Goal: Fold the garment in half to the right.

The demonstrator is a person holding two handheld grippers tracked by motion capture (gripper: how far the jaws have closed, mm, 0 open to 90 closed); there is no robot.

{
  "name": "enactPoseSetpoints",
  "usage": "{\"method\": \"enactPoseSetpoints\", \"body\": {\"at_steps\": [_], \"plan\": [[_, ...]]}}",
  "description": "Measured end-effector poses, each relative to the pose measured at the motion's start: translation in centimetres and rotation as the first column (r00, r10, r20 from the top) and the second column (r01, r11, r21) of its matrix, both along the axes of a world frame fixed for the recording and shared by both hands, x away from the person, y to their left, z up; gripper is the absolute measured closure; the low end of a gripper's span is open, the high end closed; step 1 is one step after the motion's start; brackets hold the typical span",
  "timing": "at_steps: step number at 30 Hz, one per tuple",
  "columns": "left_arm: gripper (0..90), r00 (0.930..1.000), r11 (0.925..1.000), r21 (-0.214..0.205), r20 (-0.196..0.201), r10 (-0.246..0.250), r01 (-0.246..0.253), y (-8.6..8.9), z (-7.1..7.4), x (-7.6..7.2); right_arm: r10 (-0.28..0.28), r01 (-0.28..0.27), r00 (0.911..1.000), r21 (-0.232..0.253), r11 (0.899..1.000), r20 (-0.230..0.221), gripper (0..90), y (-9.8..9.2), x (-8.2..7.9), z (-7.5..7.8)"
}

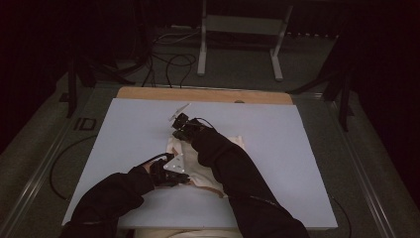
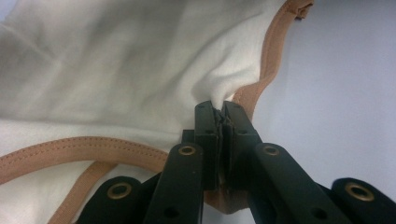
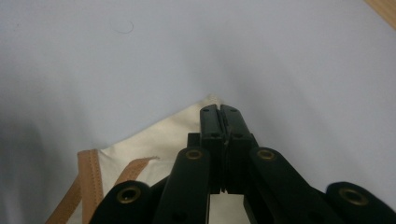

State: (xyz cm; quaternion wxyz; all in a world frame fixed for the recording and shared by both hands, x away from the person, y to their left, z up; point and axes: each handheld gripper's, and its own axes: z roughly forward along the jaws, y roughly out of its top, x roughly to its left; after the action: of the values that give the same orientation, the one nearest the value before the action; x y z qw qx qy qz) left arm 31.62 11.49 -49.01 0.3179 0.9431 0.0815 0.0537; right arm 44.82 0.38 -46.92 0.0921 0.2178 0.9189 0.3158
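Note:
A cream cloth (image 1: 204,172) with tan trim lies crumpled on the pale table (image 1: 277,148), between the person's two dark sleeves. My left gripper (image 1: 184,177) sits at the cloth's near left side. In the left gripper view its jaws (image 2: 220,106) are shut on a pinched fold of the cloth (image 2: 116,70), right beside the tan trim (image 2: 268,56). My right gripper (image 1: 175,135) is at the cloth's far end. In the right gripper view it (image 3: 219,108) is shut on a pointed corner of the cloth (image 3: 163,135), and tan straps (image 3: 88,177) lie at lower left.
A wooden strip (image 1: 203,94) runs along the table's far edge. Beyond it, a white metal stand (image 1: 237,25) and black cables (image 1: 168,64) are on the floor. More cream fabric (image 1: 183,233) shows at the table's near edge.

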Motion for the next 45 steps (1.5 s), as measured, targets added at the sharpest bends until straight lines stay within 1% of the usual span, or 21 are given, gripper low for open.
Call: {"method": "enactPoseSetpoints", "body": {"at_steps": [3,7,9,12,16,18,19,20,23,24,27,28,29,30,31,32,35,38,39,40,45], "plan": [[86.8,1.0000,0.9999,0.009,0.005,-0.006,0.006,-0.1,0.3,0.0,0.000,0.000,1.0000,0.002,1.000,0.005,89.4,-0.3,-0.1,0.3],[86.8,0.9999,0.9999,0.011,0.008,-0.011,0.011,-0.4,0.6,0.0,-0.004,0.004,0.9999,0.009,1.000,0.012,89.4,-0.7,-0.2,0.7],[86.8,0.9997,0.9995,0.022,0.012,-0.022,0.021,-0.5,0.8,0.1,-0.001,0.000,0.9998,0.012,1.000,0.019,89.4,-0.9,-0.3,0.9],[86.8,0.9997,0.9996,0.020,0.012,-0.020,0.020,-0.6,0.9,0.0,0.001,-0.001,0.9996,0.013,1.000,0.028,89.5,-1.3,-0.4,1.3],[86.8,0.9994,0.9990,0.035,0.019,-0.029,0.029,-0.9,1.3,0.1,-0.006,0.005,0.9994,0.022,1.000,0.035,89.5,-2.0,-0.4,1.8],[86.8,0.9994,0.9990,0.034,0.017,-0.029,0.028,-1.0,1.4,0.1,-0.006,0.005,0.9993,0.026,1.000,0.038,89.5,-2.2,-0.4,1.9],[86.8,0.9991,0.9987,0.037,0.022,-0.036,0.035,-1.1,1.7,0.2,-0.008,0.007,0.9992,0.027,1.000,0.040,89.4,-2.3,-0.5,2.0],[86.8,0.9992,0.9990,0.031,0.020,-0.034,0.033,-1.2,1.7,0.2,-0.009,0.008,0.9990,0.033,0.999,0.045,89.5,-2.7,-0.6,2.1],[86.8,0.9990,0.9989,0.029,0.023,-0.037,0.037,-1.4,1.8,0.3,-0.019,0.017,0.9985,0.040,0.999,0.051,89.5,-3.1,-0.6,2.3],[86.7,0.9987,0.9985,0.037,0.028,-0.042,0.041,-1.5,2.0,0.3,-0.019,0.016,0.9984,0.039,0.999,0.053,89.5,-3.2,-0.6,2.4],[86.7,0.9984,0.9981,0.038,0.029,-0.049,0.047,-1.7,2.1,0.3,-0.022,0.020,0.9981,0.041,0.999,0.057,89.5,-3.5,-0.7,2.5],[86.8,0.9985,0.9981,0.040,0.028,-0.048,0.047,-1.9,2.3,0.3,-0.025,0.022,0.9975,0.046,0.999,0.066,89.5,-3.9,-0.9,2.9],[86.8,0.9978,0.9974,0.048,0.035,-0.056,0.054,-2.0,2.4,0.4,-0.027,0.024,0.9973,0.049,0.999,0.068,89.5,-4.1,-0.9,3.0],[86.7,0.9978,0.9974,0.048,0.035,-0.056,0.054,-2.0,2.4,0.4,-0.027,0.024,0.9973,0.049,0.999,0.068,89.5,-4.1,-0.9,3.0],[86.7,0.9979,0.9975,0.045,0.032,-0.056,0.055,-2.2,2.5,0.4,-0.028,0.024,0.9965,0.053,0.998,0.078,89.5,-4.5,-1.1,3.3],[86.7,0.9975,0.9969,0.052,0.035,-0.062,0.060,-2.2,2.6,0.4,-0.028,0.023,0.9962,0.057,0.998,0.082,89.5,-4.6,-1.1,3.4],[86.7,0.9971,0.9964,0.054,0.034,-0.068,0.066,-2.5,2.7,0.4,-0.032,0.026,0.9953,0.062,0.998,0.092,89.4,-5.2,-1.4,3.7],[86.8,0.9964,0.9953,0.064,0.039,-0.075,0.073,-2.7,2.7,0.4,-0.037,0.031,0.9950,0.063,0.998,0.093,89.5,-5.7,-1.5,3.8],[86.7,0.9966,0.9955,0.063,0.036,-0.074,0.071,-2.9,2.7,0.4,-0.038,0.032,0.9944,0.067,0.997,0.098,89.5,-6.2,-1.6,4.0],[86.7,0.9959,0.9945,0.071,0.042,-0.080,0.077,-2.9,2.8,0.4,-0.042,0.035,0.9943,0.069,0.997,0.098,89.4,-6.5,-1.6,4.0],[86.7,0.9948,0.9934,0.071,0.042,-0.093,0.090,-3.5,2.8,0.4,-0.067,0.058,0.9926,0.082,0.995,0.102,89.5,-7.9,-1.9,4.2]]}}
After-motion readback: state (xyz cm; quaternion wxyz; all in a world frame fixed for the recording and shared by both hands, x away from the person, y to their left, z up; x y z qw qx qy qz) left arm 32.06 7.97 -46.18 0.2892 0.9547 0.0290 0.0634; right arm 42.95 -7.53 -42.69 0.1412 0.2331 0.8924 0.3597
